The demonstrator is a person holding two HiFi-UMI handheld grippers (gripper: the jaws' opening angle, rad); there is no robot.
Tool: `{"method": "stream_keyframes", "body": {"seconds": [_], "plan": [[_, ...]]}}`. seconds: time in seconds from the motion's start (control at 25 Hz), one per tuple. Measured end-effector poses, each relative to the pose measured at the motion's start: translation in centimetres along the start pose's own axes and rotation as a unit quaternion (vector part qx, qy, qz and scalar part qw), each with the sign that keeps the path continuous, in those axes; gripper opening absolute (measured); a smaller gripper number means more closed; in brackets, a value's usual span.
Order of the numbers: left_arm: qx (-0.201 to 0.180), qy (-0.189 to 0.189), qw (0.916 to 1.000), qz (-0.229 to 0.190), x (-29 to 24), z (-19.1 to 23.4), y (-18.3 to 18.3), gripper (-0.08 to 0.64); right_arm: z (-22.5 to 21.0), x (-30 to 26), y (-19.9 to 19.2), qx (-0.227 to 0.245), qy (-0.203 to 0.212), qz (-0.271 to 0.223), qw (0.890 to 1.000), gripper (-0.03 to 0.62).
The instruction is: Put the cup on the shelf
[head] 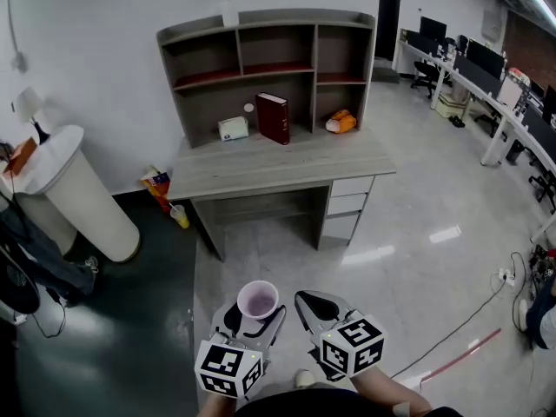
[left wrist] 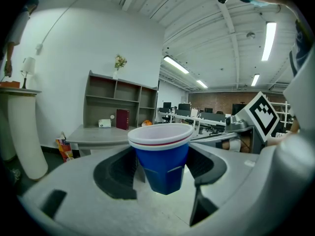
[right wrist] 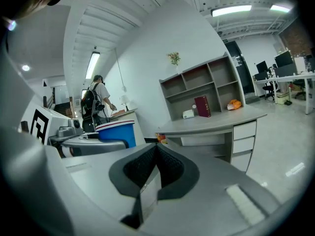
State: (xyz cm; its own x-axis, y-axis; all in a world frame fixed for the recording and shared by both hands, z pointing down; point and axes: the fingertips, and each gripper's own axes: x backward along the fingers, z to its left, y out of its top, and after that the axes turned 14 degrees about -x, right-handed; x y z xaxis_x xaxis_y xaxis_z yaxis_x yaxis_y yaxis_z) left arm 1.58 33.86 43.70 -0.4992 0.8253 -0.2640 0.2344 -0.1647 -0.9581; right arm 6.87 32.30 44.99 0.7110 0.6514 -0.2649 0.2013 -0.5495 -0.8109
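Note:
A blue cup (left wrist: 163,154) with a white rim and a red line sits upright between the jaws of my left gripper (left wrist: 162,168), which is shut on it. From above, the cup (head: 257,301) shows its pale inside at the bottom centre, in the left gripper (head: 254,321). My right gripper (head: 314,307) is beside it, jaws together and empty; in its own view the right gripper (right wrist: 155,154) has its pads touching. The cup (right wrist: 116,132) appears at its left. The grey shelf unit (head: 269,68) stands on a desk (head: 278,165) by the far wall, well ahead of both grippers.
On the desk stand a dark red book (head: 273,117), a small white box (head: 233,128) and an orange thing (head: 340,122). A white cylinder bin (head: 82,194) is at the left. Office desks with chairs (head: 473,76) run along the right. A person (right wrist: 96,102) stands at the left.

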Motion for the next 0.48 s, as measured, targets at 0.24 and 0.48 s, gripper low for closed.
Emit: {"method": "stream_keyframes", "body": {"seconds": [0.24, 0.48], "plan": [[0.006, 0.008, 0.9999, 0.000, -1.4, 0.0, 0.4, 0.296, -1.2, -0.4, 0.7, 0.008, 0.005, 0.011, 1.000, 0.002], [0.010, 0.012, 0.9999, 0.004, -3.1, 1.5, 0.5, 0.296, -2.2, -1.8, 1.8, 0.010, 0.007, 0.014, 1.000, 0.002]]}}
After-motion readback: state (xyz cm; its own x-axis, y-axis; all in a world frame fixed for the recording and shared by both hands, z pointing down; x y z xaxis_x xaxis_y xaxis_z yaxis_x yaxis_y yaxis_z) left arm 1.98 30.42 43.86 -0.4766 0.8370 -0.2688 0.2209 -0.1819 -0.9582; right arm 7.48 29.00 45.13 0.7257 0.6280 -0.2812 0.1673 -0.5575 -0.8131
